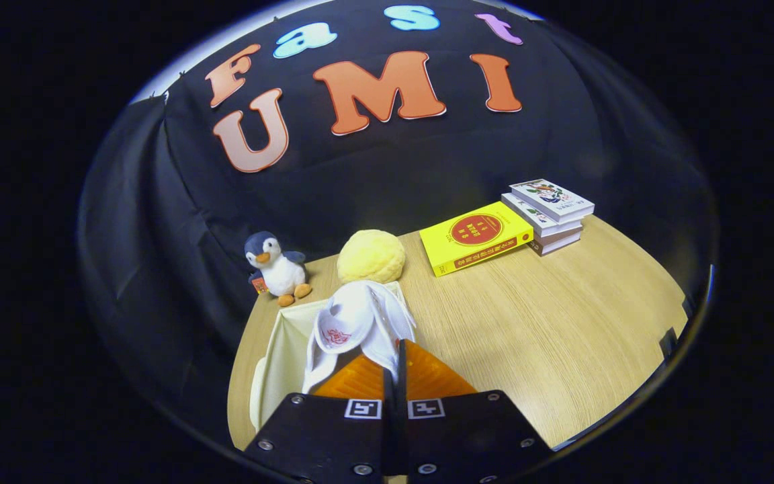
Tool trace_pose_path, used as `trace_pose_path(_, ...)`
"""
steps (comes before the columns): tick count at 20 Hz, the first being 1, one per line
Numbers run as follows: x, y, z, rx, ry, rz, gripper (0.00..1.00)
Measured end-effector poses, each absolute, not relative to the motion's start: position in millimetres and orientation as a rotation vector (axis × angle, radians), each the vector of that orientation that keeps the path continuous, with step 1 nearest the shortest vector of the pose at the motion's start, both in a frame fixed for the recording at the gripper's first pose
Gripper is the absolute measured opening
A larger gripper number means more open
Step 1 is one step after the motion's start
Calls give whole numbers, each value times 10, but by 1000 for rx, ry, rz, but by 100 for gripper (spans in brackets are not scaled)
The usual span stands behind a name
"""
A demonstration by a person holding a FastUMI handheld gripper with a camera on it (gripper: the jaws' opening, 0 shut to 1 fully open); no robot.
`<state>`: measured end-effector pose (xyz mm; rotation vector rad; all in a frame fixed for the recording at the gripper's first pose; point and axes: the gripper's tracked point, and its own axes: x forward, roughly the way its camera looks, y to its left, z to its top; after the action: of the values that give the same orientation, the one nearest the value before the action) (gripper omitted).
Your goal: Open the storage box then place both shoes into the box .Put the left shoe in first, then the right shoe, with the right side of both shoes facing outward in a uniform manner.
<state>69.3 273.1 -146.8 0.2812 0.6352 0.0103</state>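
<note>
holding a white shoe [360,326], your gripper [394,363] has its fingers pressed together on the shoe's edge, clenched on it with no gap showing between them; the shoe hangs just ahead of the fingertips, above the cream storage box [286,349] that sits open on the wooden table [562,323]; beyond the box sit a yellow plush ball [371,256] and a toy penguin [275,267]; a yellow book [476,236] lies beside a stack of books [548,214] further off
</note>
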Motion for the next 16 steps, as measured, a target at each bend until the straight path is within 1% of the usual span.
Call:
trace_pose_path(4,706,2792,-1504,218,621,-1,0)
trace_pose_path(12,680,2902,-1547,261,641,3,0)
trace_pose_path(13,659,2947,-1613,246,655,11,0)
trace_pose_path(16,658,2872,-1792,177,684,-28,0)
